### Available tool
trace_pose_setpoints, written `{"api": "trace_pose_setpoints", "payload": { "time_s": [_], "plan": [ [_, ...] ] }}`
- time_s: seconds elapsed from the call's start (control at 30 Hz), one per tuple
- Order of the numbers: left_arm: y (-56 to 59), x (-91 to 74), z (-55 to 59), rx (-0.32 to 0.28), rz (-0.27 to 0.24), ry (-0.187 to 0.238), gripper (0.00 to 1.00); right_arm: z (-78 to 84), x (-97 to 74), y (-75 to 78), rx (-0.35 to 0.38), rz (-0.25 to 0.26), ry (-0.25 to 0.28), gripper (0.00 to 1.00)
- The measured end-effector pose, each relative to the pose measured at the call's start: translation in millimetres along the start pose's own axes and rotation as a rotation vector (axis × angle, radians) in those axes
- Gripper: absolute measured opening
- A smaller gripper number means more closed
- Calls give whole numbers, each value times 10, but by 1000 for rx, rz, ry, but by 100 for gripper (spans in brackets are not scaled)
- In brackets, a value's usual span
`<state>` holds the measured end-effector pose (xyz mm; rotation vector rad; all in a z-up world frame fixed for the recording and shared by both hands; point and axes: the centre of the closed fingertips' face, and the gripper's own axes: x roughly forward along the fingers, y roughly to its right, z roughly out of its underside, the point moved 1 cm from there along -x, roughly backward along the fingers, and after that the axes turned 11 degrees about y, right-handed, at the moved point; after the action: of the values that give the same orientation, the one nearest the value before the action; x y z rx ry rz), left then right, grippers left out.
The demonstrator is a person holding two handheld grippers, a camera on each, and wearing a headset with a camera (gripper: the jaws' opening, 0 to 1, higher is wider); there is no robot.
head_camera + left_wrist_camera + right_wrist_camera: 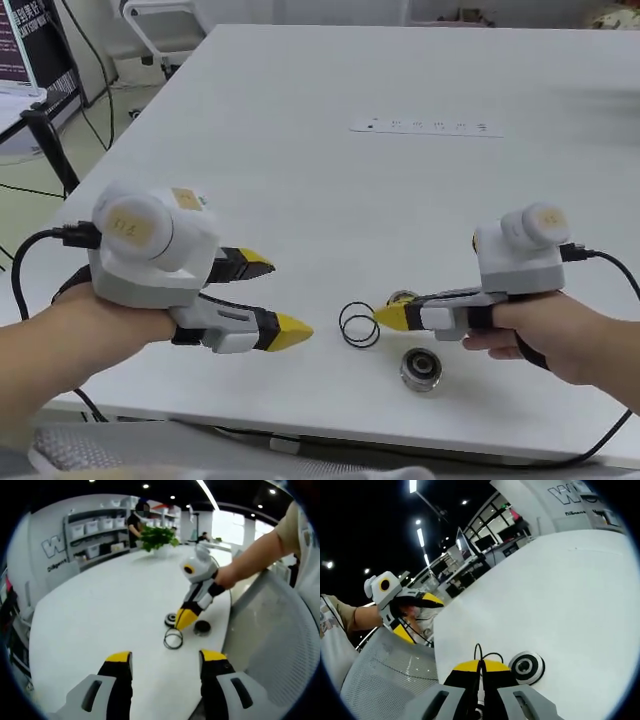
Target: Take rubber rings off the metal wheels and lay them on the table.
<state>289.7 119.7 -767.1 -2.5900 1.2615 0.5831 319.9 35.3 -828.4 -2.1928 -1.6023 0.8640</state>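
Two thin black rubber rings (358,325) lie overlapping on the white table (330,180). My right gripper (384,317) is shut, its yellow tips at the rings' right edge, and a ring (481,654) rises from between its tips (480,666). One metal wheel (421,368) sits just in front of that gripper, also seen as wheel (526,666). A second wheel (402,298) peeks out behind the jaws. My left gripper (275,297) hovers open to the left of the rings, with nothing between its fingers (119,656). Ahead of it lie the rings (173,639) and right gripper (184,620).
A white power strip (425,127) lies further back on the table. The near table edge (330,425) runs just below the wheels, with a mesh chair back (390,670) beyond it. A potted plant (157,536) stands at the table's far end.
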Motion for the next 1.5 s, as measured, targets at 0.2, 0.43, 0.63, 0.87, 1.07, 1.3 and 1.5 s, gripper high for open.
{"api": "trace_pose_setpoints", "payload": {
  "time_s": [0.2, 0.43, 0.63, 0.87, 1.07, 1.3, 1.5],
  "plan": [
    [-20, 1, 11, -4, -4, -3, 54, 17, 10, 37, 5, 11, -5, 0],
    [-28, 19, 31, -8, -5, -9, 54, 36, 13, 71, 8, 27, -10, 0],
    [-24, 29, 53, -12, -3, -14, 54, 65, 16, 80, 15, 32, -18, 0],
    [-29, 29, 61, -13, -2, -19, 54, 75, 25, 93, 15, 40, -23, 0],
    [-23, 34, 83, -13, 1, -25, 54, 97, 30, 84, 13, 39, -31, 1],
    [-27, 45, 102, -12, 4, -33, 54, 97, 21, 87, 16, 38, -37, 5],
    [-33, 50, 98, -11, 5, -35, 54, 91, 9, 88, 29, 36, -37, 10]
  ]
}}
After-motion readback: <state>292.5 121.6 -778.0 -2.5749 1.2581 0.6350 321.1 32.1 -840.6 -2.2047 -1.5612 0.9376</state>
